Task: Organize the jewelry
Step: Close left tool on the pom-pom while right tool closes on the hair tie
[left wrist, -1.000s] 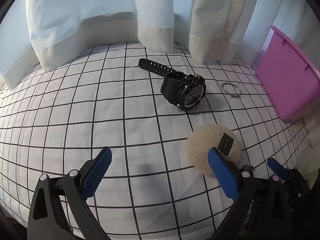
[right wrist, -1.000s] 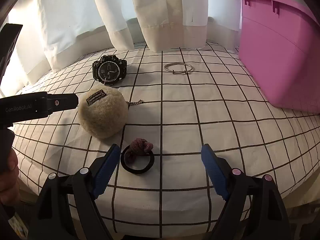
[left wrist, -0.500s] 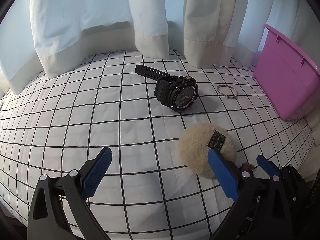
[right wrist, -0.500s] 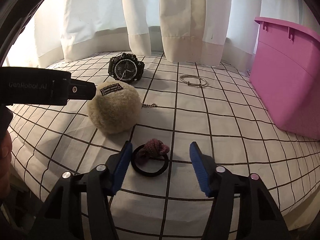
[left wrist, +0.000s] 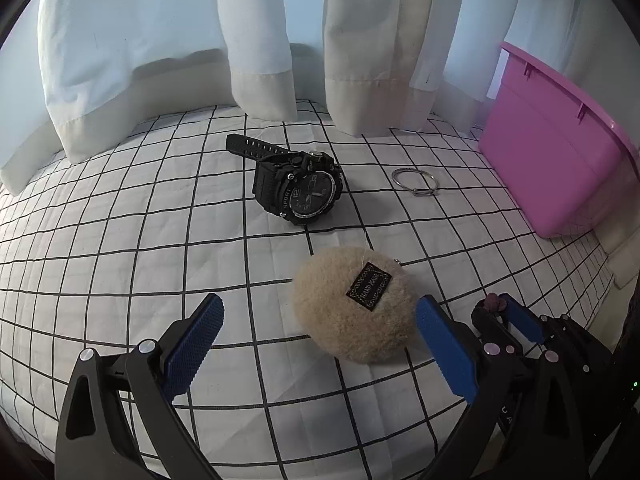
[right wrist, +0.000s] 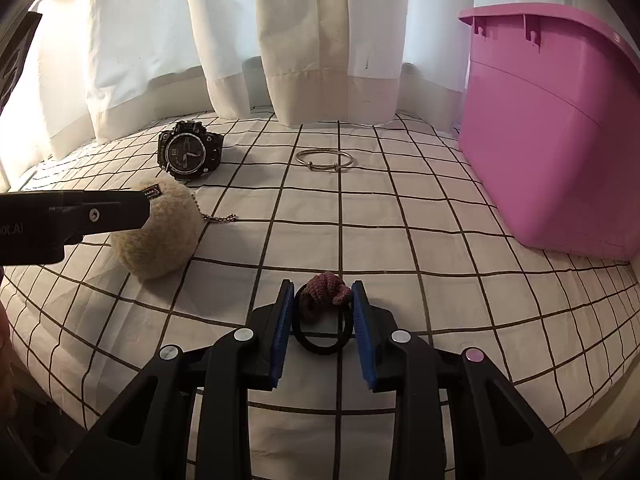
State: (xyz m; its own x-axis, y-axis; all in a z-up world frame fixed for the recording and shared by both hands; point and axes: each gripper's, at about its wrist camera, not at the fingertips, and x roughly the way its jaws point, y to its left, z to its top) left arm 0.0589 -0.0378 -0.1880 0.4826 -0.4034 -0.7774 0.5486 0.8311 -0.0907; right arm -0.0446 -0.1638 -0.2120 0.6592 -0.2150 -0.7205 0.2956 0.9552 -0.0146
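Note:
A black hair tie with a mauve knit knot (right wrist: 325, 291) lies on the checked cloth. My right gripper (right wrist: 322, 322) has its blue pads against both sides of the tie's black band. It is shut on it. A cream fluffy pom-pom keychain (right wrist: 160, 236) lies to the left, also in the left wrist view (left wrist: 354, 306). My left gripper (left wrist: 320, 344) is open and empty, its right pad beside the pom-pom. A black sport watch (left wrist: 298, 190) and a silver bangle (left wrist: 415, 181) lie farther back; they also show in the right wrist view: watch (right wrist: 188, 154), bangle (right wrist: 325, 159).
A pink plastic bin (right wrist: 560, 140) stands at the right, also in the left wrist view (left wrist: 560, 160). White and cream curtains (left wrist: 280, 60) hang along the back edge of the checked cloth (left wrist: 120, 240). The cloth's front edge drops off just below the grippers.
My right gripper has moved forward over the hair tie and closed from wide open onto its band. My left gripper has come closer to the pom-pom and stays open.

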